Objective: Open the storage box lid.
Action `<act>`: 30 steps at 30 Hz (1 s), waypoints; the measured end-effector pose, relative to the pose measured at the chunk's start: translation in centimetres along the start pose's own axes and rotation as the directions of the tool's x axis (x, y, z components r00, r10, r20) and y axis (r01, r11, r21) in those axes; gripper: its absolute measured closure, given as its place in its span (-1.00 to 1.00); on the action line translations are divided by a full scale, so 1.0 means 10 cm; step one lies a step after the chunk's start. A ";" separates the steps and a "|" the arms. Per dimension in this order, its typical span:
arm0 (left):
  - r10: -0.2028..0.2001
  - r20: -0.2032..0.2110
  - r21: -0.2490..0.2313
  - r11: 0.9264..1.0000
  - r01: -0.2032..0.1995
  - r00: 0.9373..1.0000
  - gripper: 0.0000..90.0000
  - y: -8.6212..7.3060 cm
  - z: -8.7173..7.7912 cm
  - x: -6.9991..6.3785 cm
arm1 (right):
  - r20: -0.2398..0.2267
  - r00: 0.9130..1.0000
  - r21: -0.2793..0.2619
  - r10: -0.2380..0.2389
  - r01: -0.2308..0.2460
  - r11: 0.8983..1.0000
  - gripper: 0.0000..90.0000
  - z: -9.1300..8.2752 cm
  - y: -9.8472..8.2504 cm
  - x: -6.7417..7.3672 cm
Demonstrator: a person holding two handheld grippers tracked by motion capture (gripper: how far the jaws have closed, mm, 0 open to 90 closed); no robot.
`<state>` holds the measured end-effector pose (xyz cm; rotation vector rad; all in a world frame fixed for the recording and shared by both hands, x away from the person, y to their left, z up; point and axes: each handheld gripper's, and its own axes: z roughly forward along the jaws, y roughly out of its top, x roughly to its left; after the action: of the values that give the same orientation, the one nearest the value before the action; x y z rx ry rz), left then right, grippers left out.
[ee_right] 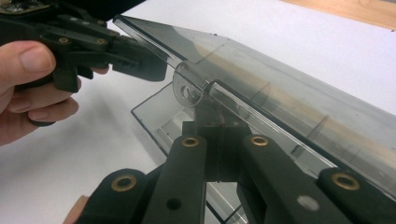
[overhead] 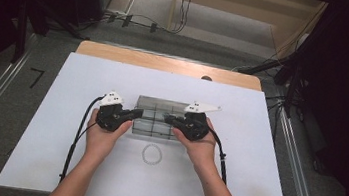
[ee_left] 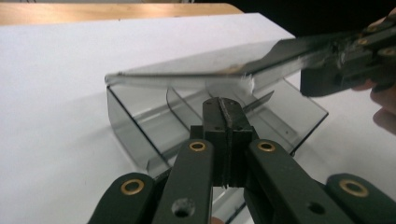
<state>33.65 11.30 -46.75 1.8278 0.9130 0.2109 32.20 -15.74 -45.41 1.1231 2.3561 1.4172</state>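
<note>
**Lifting the lid of the smoky plastic organiser box with both grippers**

The clear grey compartment box (overhead: pixel 156 117) sits in the middle of the white table sheet (overhead: pixel 48 128), between the two hands, with a small ring of beads (overhead: pixel 152 154) lying just in front of it. The left gripper (overhead: pixel 136 114) comes in from the box's left end and the right gripper (overhead: pixel 168 119) from its right end

In the left gripper view the jaws are pressed fully together on the near edge of the box (ee_left: pixel 205 121), apparently pinching a thin wall, though the exact bite is hard to make out behind the black pads. The right gripper's jaws are likewise closed tight, and in the right gripper view they seem to clamp the box wall just under the hinge (ee_right: pixel 186 88), while the lid (ee_right: pixel 280 102) stands tilted, partly raised above the compartments

To do this step well, one gripper should pin the base flat to the table while the other carries the lid round its hinge in a smooth arc; pulling straight up would probably drag the light box along. Keep the grips near the ends, squeeze no harder than needed on thin plastic, and avoid sweeping the bead ring

No brand, label or readable writing shows on the box or the grippers; a dark mark on the floor at the left resembles a "7"
</note>
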 end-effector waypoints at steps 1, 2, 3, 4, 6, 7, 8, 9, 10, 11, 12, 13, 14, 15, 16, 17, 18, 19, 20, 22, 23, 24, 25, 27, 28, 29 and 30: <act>0.000 -0.004 -0.004 1.000 0.000 1.000 0.99 0.02 0.00 0.00 | -0.007 1.000 0.001 0.006 -0.006 1.000 0.96 -0.01 0.00 -0.01; 0.000 -0.004 -0.006 1.000 0.000 1.000 0.99 0.04 0.00 0.01 | -0.007 1.000 0.001 0.006 -0.006 1.000 0.96 -0.01 0.00 -0.01; -0.004 -0.004 -0.008 1.000 0.004 1.000 0.99 0.06 0.00 0.02 | -0.011 1.000 0.002 0.004 -0.004 1.000 0.96 -0.01 0.00 -0.01; -0.003 -0.006 -0.011 1.000 0.003 1.000 0.99 0.07 0.00 0.02 | -0.013 1.000 0.003 0.000 0.000 1.000 0.96 -0.01 -0.01 -0.02; -0.006 -0.005 -0.016 1.000 0.005 1.000 0.99 0.08 0.00 0.03 | -0.022 1.000 -0.001 -0.007 0.007 1.000 0.96 -0.02 -0.01 -0.02; -0.005 -0.006 -0.016 1.000 0.004 1.000 0.99 0.09 0.00 0.03 | -0.029 1.000 -0.008 -0.007 0.006 1.000 0.96 -0.04 -0.01 -0.03; -0.003 -0.007 -0.019 1.000 0.003 1.000 0.99 0.09 0.00 0.04 | -0.032 0.999 -0.010 -0.009 0.009 1.000 0.96 -0.06 -0.02 -0.03; -0.006 -0.007 -0.025 1.000 0.006 1.000 0.99 0.09 0.00 0.05 | -0.035 0.999 -0.016 -0.010 0.009 1.000 0.96 -0.07 -0.02 -0.02; -0.010 -0.009 -0.028 1.000 0.010 1.000 0.99 0.10 0.00 0.05 | -0.038 0.999 -0.020 -0.018 0.017 1.000 0.96 -0.09 -0.03 -0.03; -0.013 -0.004 -0.028 1.000 0.012 1.000 0.99 0.10 0.00 0.07 | -0.038 0.999 -0.023 -0.021 0.020 1.000 0.95 -0.12 -0.04 -0.03; -0.010 0.001 -0.031 0.999 0.010 1.000 0.99 0.11 0.00 0.08 | -0.036 0.999 -0.031 -0.031 0.030 0.999 0.92 -0.15 -0.05 -0.03; -0.008 -0.004 -0.034 0.999 0.008 1.000 0.99 0.11 0.00 0.08 | -0.039 0.999 -0.029 -0.035 0.033 0.999 0.89 -0.18 -0.06 -0.04; -0.007 -0.007 -0.041 0.999 0.006 1.000 0.99 0.11 0.00 0.09 | -0.042 0.998 -0.033 -0.041 0.039 0.999 0.84 -0.21 -0.07 -0.05; -0.003 -0.003 -0.042 0.999 0.003 1.000 0.99 0.12 0.00 0.10 | -0.038 0.998 -0.031 -0.042 0.040 0.999 0.76 -0.25 -0.08 -0.06; 0.002 -0.003 -0.042 0.999 -0.002 1.000 0.99 0.12 0.00 0.10 | -0.033 0.998 -0.036 -0.048 0.047 0.998 0.70 -0.28 -0.10 -0.07; 0.009 -0.005 -0.041 0.999 -0.009 1.000 0.99 0.13 0.00 0.10 | -0.024 0.998 -0.040 -0.052 0.051 0.998 0.59 -0.32 -0.12 -0.09; 0.012 -0.005 -0.040 0.999 -0.012 1.000 0.99 0.13 0.00 0.11 | -0.010 0.999 -0.043 -0.049 0.049 0.998 0.50 -0.35 -0.14 -0.11; 0.014 -0.005 -0.040 0.999 -0.014 1.000 0.99 0.14 0.00 0.11 | -0.007 0.999 -0.049 -0.046 0.045 0.998 0.41 -0.39 -0.16 -0.15; 0.014 -0.004 -0.039 0.999 -0.014 1.000 0.99 0.15 0.00 0.12 | -0.006 0.999 -0.052 -0.037 0.036 0.998 0.32 -0.43 -0.18 -0.18; 0.014 -0.003 -0.046 0.999 -0.015 1.000 0.99 0.16 0.01 0.12 | 0.017 1.000 -0.067 -0.019 0.020 0.998 0.14 -0.50 -0.21 -0.24; 0.013 -0.004 -0.048 0.999 -0.013 1.000 0.99 0.17 0.01 0.12 | 0.026 1.000 -0.080 -0.012 0.014 0.997 0.04 -0.53 -0.23 -0.28; 0.016 -0.001 -0.049 0.999 -0.016 1.000 0.99 0.17 0.01 0.13 | 0.040 0.999 -0.090 -0.001 0.004 0.996 -0.09 -0.56 -0.24 -0.31; 0.021 -0.002 -0.052 0.998 -0.021 1.000 0.99 0.18 0.01 0.13 | 0.054 0.998 -0.099 0.011 -0.005 0.995 -0.23 -0.58 -0.25 -0.34; 0.024 0.004 -0.059 0.998 -0.024 1.000 0.99 0.18 0.02 0.13 | 0.093 0.995 -0.113 0.034 -0.023 0.993 -0.61 -0.62 -0.24 -0.39; 0.029 0.001 -0.061 0.998 -0.029 1.000 0.99 0.18 0.03 0.13 | 0.108 0.993 -0.114 0.041 -0.028 0.993 -0.78 -0.62 -0.24 -0.42; 0.037 -0.003 -0.059 0.998 -0.037 0.999 0.99 0.18 0.04 0.13 | 0.106 0.993 -0.117 0.052 -0.040 0.992 -0.87 -0.62 -0.23 -0.44; 0.035 -0.003 -0.059 0.998 -0.035 0.999 0.99 0.17 0.05 0.13 | 0.098 0.993 -0.123 0.061 -0.048 0.991 -0.97 -0.63 -0.23 -0.46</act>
<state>35.64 11.49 -45.80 1.7902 0.8670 0.2589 31.17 -23.79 -44.96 1.2051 2.1554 1.4620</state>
